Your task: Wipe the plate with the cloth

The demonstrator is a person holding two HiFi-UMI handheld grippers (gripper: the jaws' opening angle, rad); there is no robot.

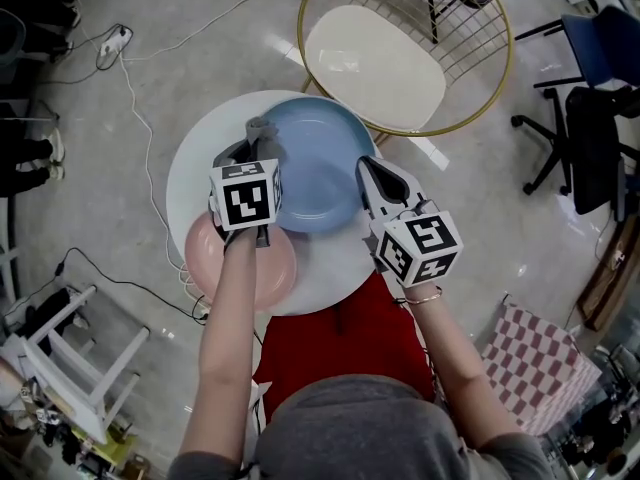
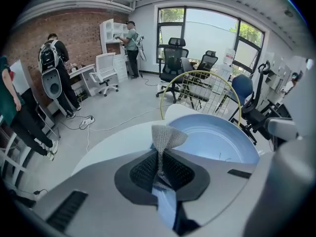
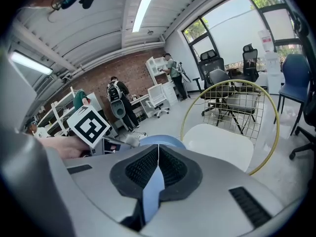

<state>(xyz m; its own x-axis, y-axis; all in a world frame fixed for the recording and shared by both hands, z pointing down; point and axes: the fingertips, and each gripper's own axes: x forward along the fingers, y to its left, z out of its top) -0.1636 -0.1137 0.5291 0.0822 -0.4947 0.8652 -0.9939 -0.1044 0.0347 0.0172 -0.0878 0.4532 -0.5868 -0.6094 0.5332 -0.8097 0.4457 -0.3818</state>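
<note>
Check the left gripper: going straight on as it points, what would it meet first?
The left gripper, shut on the grey cloth, points at the blue plate near its rim. Probably the cloth would press onto that plate first; its height above it is unclear.

Far plate (image 1: 322, 168) on table (image 1: 198, 166), near plate (image 1: 274, 271) at its left, chair (image 1: 375, 63) behind

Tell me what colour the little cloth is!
Grey. The cloth shows best in the left gripper view, pinched between the jaws.
</note>
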